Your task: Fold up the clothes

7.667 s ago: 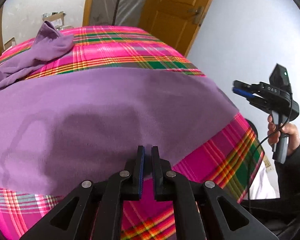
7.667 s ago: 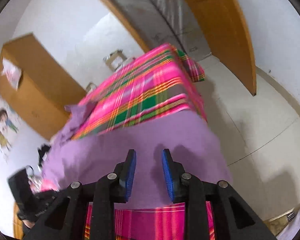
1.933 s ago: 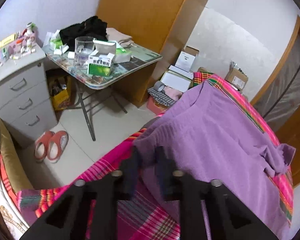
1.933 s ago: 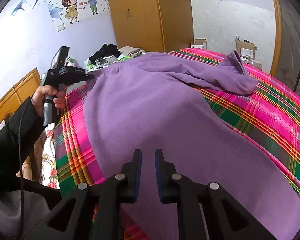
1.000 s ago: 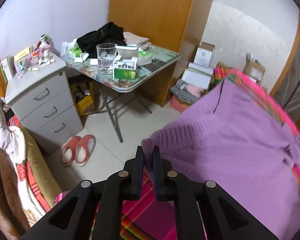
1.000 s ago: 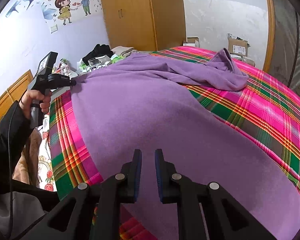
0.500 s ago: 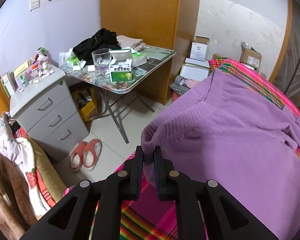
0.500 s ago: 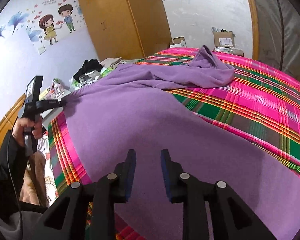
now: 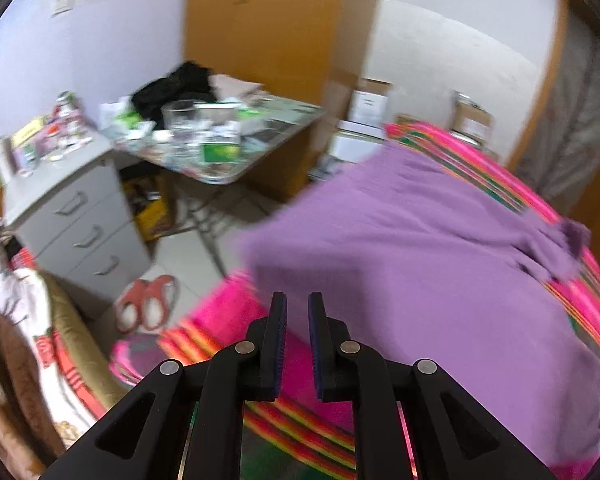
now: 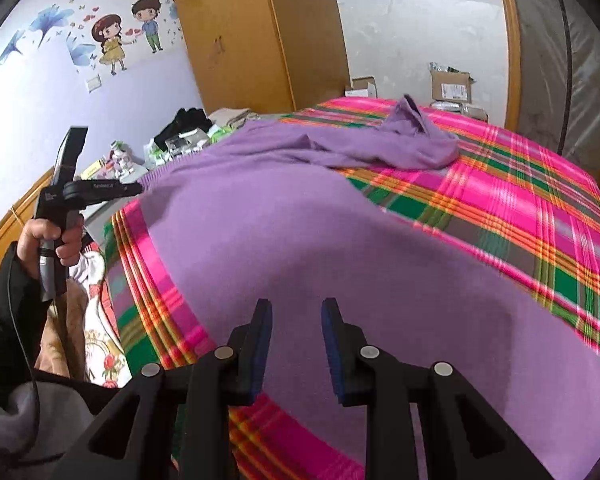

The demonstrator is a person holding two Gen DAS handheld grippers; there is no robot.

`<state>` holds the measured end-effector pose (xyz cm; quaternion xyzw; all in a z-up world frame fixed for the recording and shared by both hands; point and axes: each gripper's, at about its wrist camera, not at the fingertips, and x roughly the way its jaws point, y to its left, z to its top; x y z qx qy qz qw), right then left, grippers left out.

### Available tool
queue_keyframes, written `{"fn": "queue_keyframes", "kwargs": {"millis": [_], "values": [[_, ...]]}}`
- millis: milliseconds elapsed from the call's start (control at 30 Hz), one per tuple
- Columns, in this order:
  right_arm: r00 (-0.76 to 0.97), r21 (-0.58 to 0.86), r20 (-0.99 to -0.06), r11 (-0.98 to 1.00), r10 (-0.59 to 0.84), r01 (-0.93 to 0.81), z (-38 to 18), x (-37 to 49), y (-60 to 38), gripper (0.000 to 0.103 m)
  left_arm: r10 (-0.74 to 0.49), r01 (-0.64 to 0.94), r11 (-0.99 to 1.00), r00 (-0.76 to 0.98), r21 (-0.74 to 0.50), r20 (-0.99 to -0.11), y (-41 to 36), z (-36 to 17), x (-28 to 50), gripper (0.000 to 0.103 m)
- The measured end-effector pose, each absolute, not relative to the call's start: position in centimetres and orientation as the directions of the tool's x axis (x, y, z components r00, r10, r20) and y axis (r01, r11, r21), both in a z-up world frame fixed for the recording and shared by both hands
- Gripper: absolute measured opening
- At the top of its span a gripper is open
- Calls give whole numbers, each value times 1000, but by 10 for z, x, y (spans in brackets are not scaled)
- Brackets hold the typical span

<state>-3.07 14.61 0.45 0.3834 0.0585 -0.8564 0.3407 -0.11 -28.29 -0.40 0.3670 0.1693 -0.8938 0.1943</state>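
Left gripper (image 9: pixel 297 338) parted, nothing gripped | right gripper (image 10: pixel 296 344) likewise parted (empty) | purple garment (image 10: pixel 340 248) spread flat on plaid bed (image 10: pixel 520 200) | folding judged barely begun

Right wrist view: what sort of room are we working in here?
Most likely a bedroom in a home. A purple garment lies spread on a bed with a pink plaid cover, a wooden wardrobe stands against the wall, and cartoon wall stickers decorate it.

The purple sweater (image 10: pixel 340 248) lay spread flat on the plaid bed, 1 sleeve bunched at the far side.
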Motion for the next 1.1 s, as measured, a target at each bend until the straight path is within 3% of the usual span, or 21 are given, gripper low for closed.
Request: {"fn": "queue_keyframes", "kwargs": {"millis": [267,500,633,833,1100], "values": [[-460,146,-762,-812,-457,565,-23,-15,174,25,-11,217,-960,-665,-179,-747,-189,-17,-21,16],[-462,154,-750,-804,-474,574,-20,16,199,24,101,84,-976,-643,-201,-759,-131,-22,-22,16],[-546,216,-696,-861,-467,461,-11,11,228,24,161,-4,-979,-631,-205,-759,-99,-22,-20,16],[-556,253,-718,-902,-418,351,-18,-5,251,24,175,-76,-984,-608,-163,-774,-69,-27,-21,16],[-633,247,-617,-879,-468,409,41,-35,251,24,137,-59,-990,-633,-129,-762,-82,3,-48,16]]}}
